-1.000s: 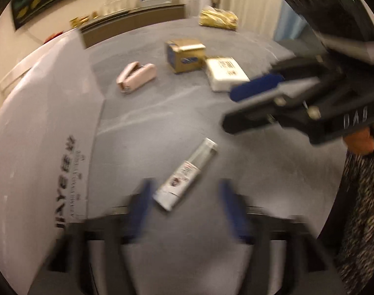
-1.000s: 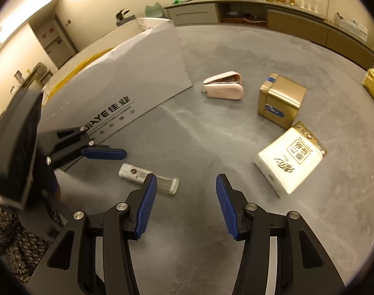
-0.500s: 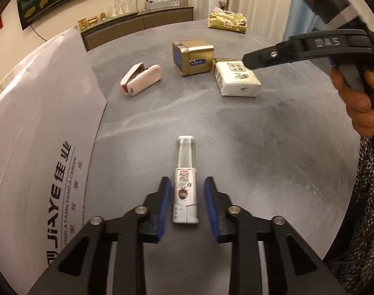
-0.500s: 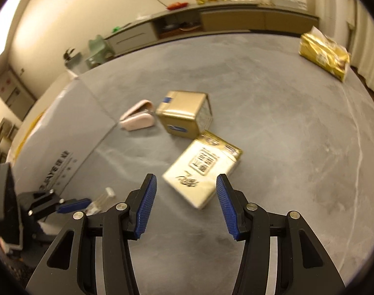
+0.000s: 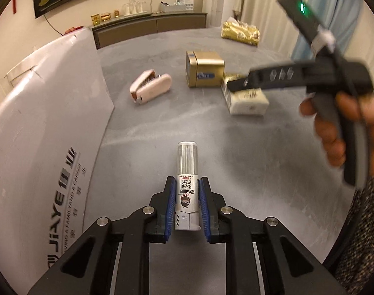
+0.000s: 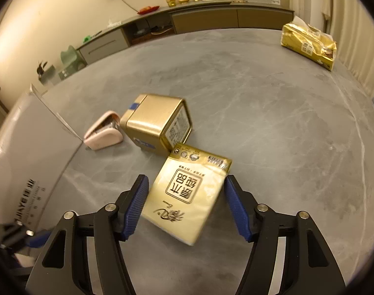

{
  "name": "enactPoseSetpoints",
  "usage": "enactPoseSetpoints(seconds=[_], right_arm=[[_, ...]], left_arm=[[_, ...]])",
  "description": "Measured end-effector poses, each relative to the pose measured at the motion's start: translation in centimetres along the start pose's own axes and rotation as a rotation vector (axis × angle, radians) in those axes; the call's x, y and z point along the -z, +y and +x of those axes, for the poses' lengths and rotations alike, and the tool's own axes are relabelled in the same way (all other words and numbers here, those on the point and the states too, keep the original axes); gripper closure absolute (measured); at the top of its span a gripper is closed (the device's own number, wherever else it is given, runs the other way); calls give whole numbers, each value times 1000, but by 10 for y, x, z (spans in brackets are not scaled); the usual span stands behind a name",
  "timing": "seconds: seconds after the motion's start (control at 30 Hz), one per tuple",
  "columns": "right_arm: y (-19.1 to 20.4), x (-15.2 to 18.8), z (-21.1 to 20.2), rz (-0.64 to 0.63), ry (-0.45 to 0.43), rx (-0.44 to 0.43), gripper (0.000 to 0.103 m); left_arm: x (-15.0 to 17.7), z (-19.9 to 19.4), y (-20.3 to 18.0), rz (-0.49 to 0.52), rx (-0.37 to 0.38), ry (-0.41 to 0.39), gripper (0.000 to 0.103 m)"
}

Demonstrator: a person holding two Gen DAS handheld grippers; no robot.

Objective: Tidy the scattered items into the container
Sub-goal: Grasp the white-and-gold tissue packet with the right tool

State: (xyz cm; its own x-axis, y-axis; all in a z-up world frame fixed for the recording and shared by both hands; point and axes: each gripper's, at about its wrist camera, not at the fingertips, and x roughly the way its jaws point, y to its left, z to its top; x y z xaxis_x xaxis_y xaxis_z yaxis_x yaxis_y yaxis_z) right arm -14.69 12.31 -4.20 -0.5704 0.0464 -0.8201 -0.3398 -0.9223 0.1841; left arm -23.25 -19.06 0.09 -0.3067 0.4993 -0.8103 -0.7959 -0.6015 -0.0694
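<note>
Our left tongs [image 5: 187,202] are pinching the small spray bottle [image 5: 187,191] across its labelled lower body, blue pads against both sides, the clear cap pointing away from us. It lies on the grey counter [image 5: 236,162], and whether it has left the surface we cannot tell. It looks light and rigid, but the smooth round barrel could roll or slip, so the labelled middle is the sensible place to hold, not the clear cap, which might pull off.

Our right tongs [image 6: 185,205] are spread wide around the cream-and-gold tissue pack [image 6: 189,194], one pad near each long side, not touching as far as we can see. The pack sits skewed between them. We judge it soft and light; it will squash under the pads, so we would grip across the middle of its narrow width.

Just beyond lies the gold tin [image 6: 157,125], touching or nearly touching the pack's far corner, with the pink stapler [image 6: 103,135] beside it. The white container [image 5: 39,135] stands at our left, and a gold bag [image 6: 309,44] rests far off.
</note>
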Motion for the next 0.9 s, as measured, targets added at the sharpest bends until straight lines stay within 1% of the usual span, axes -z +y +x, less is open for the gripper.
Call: enactPoseSetpoints(seconds=[0.03,0.1,0.13,0.2,0.23,0.27,0.4,0.47,0.53,0.9], right_arm=[[5,1,4,-24,0,14,32],[15,5,6,-89,-15,62,32],[17,6,5,-100,-17,69,32],[16,7,3,-106,-16,69,36],[14,8,1,-104,-15,68,46],[12,8,0,-102,-12,64,49],[8,10,-12,-100,-18,29,49],[8,11,-18,-95,-23,16,50],[9,10,-24,-91,-31,2,50],[29,14,-51,-121,-57,-87,50]], left_arm=[[0,-4,-1,-4,1,-8,83],[-1,-10,-2,-8,6,-21,83],[2,-9,-3,-9,6,-24,83],[4,-12,-2,-12,7,-30,83],[5,-14,-3,-13,7,-33,83],[5,-15,-2,-16,7,-36,83],[1,-10,-5,-27,15,-58,83],[-1,-15,-5,-31,17,-72,83],[-6,-12,-11,-35,18,-82,83],[-15,-28,-10,-52,15,-138,83]])
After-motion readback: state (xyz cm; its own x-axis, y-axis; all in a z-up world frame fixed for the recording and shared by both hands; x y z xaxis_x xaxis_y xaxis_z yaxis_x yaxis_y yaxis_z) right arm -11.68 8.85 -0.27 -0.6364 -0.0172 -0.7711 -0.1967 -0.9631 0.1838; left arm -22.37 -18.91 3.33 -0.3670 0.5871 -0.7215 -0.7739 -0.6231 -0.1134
